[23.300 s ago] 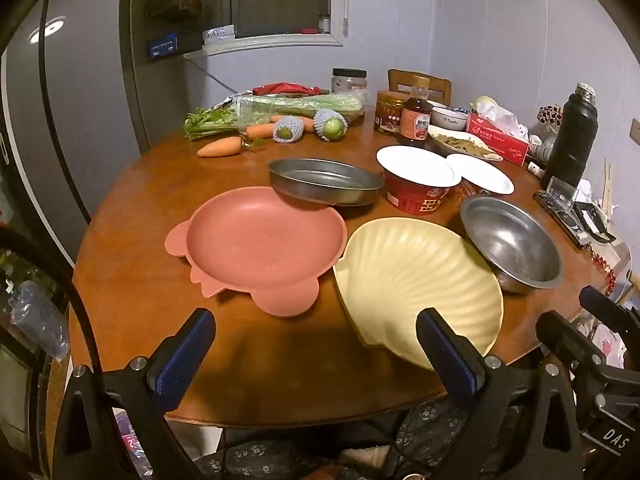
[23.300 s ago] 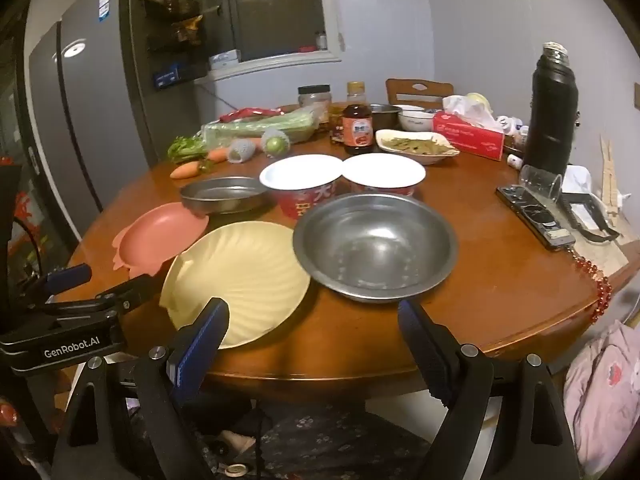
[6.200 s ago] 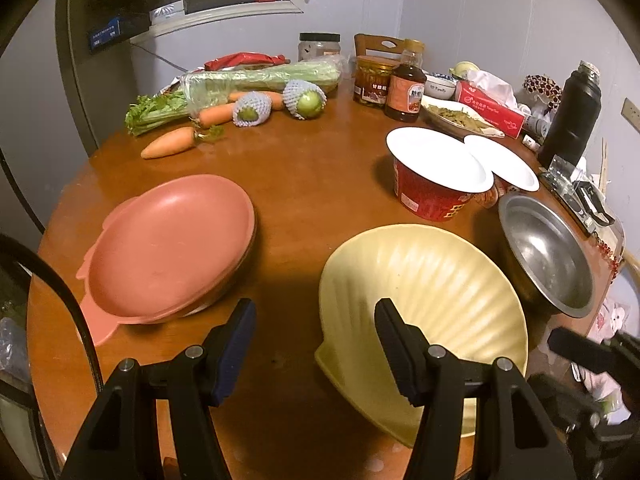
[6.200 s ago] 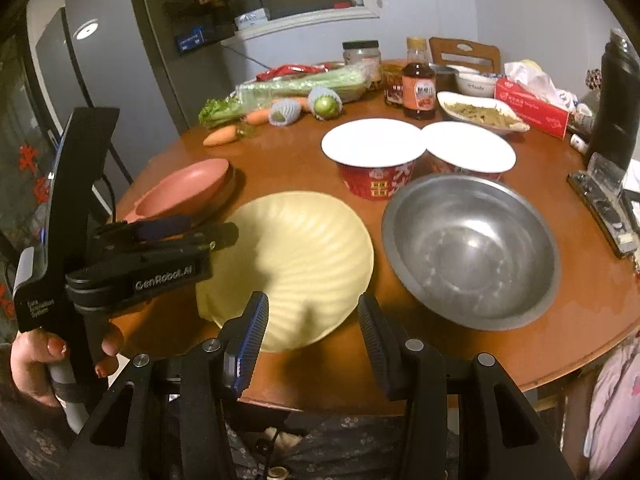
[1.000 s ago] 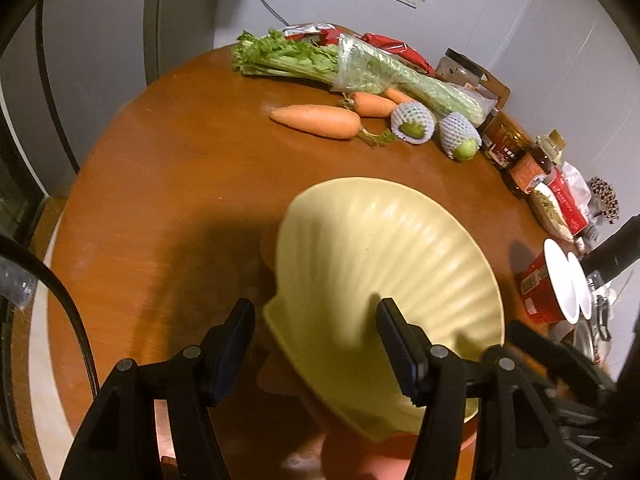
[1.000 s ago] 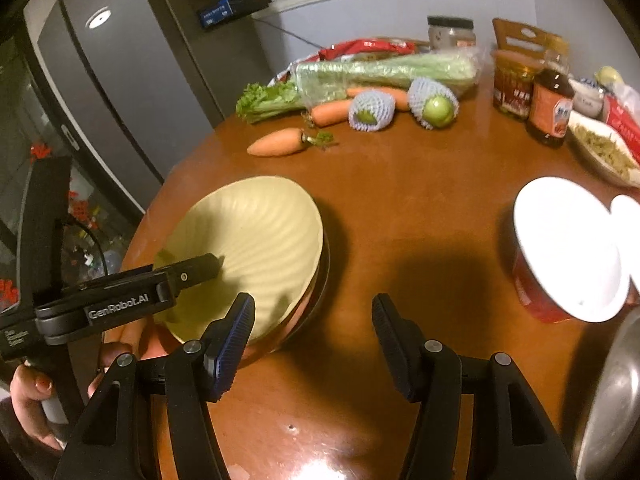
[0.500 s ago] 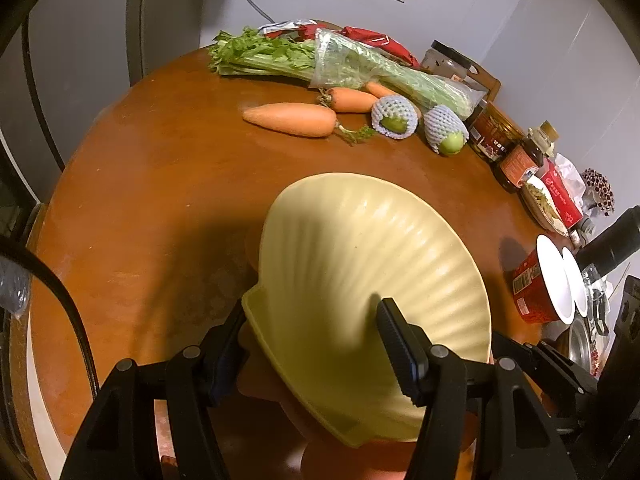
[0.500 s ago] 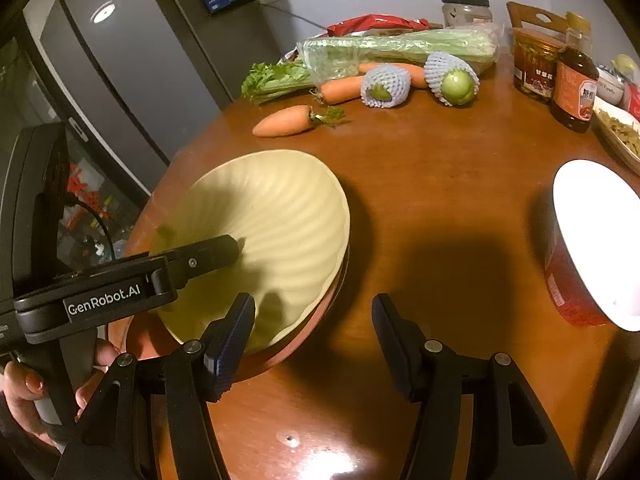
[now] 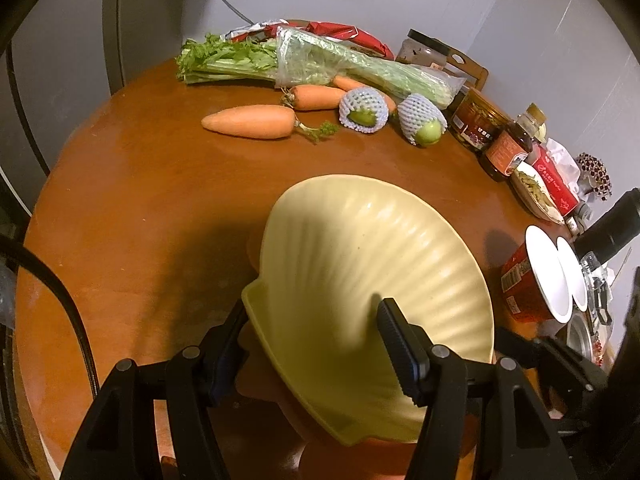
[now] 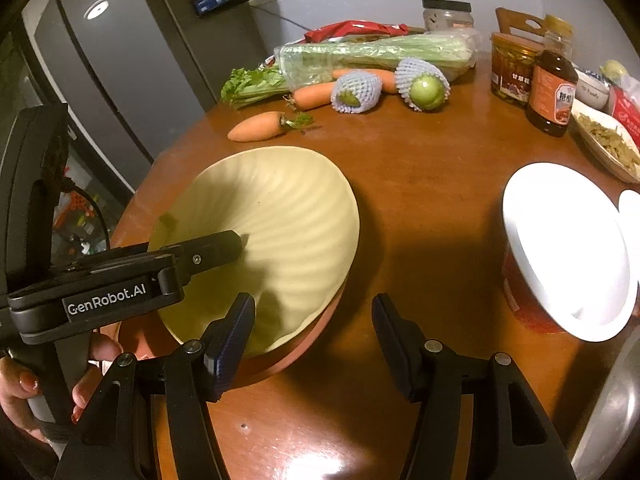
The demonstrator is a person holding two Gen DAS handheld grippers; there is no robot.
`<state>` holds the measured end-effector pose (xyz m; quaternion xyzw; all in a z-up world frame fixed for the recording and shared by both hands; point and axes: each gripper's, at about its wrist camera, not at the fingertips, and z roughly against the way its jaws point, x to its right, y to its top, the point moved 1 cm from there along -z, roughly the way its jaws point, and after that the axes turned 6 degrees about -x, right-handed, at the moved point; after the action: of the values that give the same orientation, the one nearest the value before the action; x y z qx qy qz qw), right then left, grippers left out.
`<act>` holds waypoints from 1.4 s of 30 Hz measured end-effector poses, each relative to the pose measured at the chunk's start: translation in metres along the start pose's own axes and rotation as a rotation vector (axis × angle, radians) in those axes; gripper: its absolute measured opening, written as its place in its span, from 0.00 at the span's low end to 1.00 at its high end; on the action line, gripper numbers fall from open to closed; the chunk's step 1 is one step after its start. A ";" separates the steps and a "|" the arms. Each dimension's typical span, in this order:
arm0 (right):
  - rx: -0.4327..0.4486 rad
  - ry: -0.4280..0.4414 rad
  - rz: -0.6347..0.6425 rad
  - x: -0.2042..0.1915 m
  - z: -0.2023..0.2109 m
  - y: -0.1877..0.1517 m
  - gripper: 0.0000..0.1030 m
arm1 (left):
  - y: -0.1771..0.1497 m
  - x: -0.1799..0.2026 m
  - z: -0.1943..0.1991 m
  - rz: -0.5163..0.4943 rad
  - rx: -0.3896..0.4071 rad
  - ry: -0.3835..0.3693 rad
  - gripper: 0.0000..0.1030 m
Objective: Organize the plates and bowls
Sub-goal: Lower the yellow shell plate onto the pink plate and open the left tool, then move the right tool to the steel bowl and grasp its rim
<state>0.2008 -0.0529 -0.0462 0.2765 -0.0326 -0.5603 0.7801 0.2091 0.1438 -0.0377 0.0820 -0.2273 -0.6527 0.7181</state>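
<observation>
A pale yellow shell-shaped plate (image 9: 360,272) lies on top of the pink plate (image 9: 352,460), which shows only at its edges. My left gripper (image 9: 316,344) stands around the yellow plate's near rim, one finger inside the plate and one outside; whether it grips the rim I cannot tell. In the right wrist view the yellow plate (image 10: 280,220) sits on the pink plate (image 10: 304,340), and the left gripper's finger (image 10: 216,248) rests inside it. My right gripper (image 10: 312,336) is open and empty just right of the stack. A steel bowl's rim (image 10: 616,420) shows at far right.
On the round wooden table (image 9: 140,200) lie carrots (image 9: 252,121), celery in a bag (image 9: 320,60), two netted fruits (image 9: 364,111), jars and a sauce bottle (image 10: 552,88), and red noodle cups with white lids (image 10: 568,252). A black flask (image 9: 616,224) stands at right. A fridge (image 10: 120,60) stands behind.
The yellow plate has come down onto the pink plate on the table's left side. Both grippers have moved a little closer to the stack. The right gripper stays open.
</observation>
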 end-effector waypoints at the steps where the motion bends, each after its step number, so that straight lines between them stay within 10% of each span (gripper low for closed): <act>1: 0.009 -0.009 0.008 -0.001 0.003 0.001 0.61 | 0.000 0.001 0.001 -0.005 0.005 0.024 0.62; 15: 0.148 -0.071 0.033 0.006 0.057 -0.006 0.61 | -0.010 0.008 0.045 -0.023 0.129 0.177 0.62; 42: 0.378 -0.310 -0.147 0.125 0.204 -0.092 0.61 | -0.075 0.154 0.104 -0.215 0.271 0.054 0.62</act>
<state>0.0952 -0.2649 0.0507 0.3296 -0.2359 -0.6353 0.6574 0.1037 0.0026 0.0563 0.2194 -0.2835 -0.6867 0.6324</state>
